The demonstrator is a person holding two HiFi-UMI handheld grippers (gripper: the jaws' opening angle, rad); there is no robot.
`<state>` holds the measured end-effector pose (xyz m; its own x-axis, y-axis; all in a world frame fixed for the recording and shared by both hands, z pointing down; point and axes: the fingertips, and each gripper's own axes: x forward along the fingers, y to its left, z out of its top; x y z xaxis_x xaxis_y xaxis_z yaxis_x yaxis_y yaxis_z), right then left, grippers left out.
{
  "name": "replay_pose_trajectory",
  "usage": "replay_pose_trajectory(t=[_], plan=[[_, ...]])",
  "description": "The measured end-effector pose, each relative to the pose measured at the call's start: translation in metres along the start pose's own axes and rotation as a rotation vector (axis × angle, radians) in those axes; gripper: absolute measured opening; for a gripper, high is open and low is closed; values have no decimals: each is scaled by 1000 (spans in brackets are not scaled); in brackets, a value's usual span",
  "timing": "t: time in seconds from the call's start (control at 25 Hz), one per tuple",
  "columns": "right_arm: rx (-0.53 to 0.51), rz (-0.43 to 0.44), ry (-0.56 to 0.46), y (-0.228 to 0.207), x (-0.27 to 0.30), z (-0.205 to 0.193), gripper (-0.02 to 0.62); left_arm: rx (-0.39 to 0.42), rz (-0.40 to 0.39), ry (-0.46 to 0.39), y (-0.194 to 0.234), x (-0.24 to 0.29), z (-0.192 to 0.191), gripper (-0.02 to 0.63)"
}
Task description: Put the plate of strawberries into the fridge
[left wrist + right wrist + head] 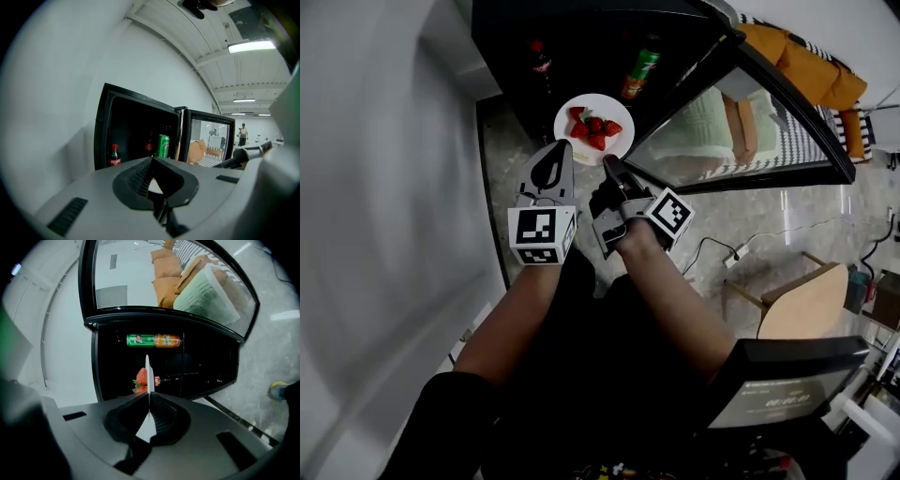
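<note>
A white plate [593, 127] with several red strawberries [592, 128] hangs in front of the open black fridge [581, 37]. My right gripper [609, 161] is rolled on its side and shut on the plate's near rim. In the right gripper view the plate [147, 371] shows edge-on between the jaws of my right gripper [148, 394], with a strawberry [141, 377] beside it. My left gripper [566, 145] is shut, its tips at the plate's lower-left edge. In the left gripper view a white sliver shows in the hollow behind the tips of my left gripper [152, 161].
The fridge's glass door [750, 122] stands open to the right. Inside are a cola bottle [114, 155], a green can [162, 146] and an orange bottle [167, 341]. A white wall [384, 187] is at left. A wooden chair [802, 300] and a cable [722, 248] are on the floor at right.
</note>
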<state>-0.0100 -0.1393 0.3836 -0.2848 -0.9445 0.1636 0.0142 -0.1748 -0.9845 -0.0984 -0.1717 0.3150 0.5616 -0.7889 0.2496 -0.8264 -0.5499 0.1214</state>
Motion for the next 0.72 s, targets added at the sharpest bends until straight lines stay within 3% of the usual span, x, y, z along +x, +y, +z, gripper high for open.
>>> replay_pose_trajectory(t=[0.72], plan=[[26,-2,35,-64,70,47,14,-11,101,16,28,83,-54,4]])
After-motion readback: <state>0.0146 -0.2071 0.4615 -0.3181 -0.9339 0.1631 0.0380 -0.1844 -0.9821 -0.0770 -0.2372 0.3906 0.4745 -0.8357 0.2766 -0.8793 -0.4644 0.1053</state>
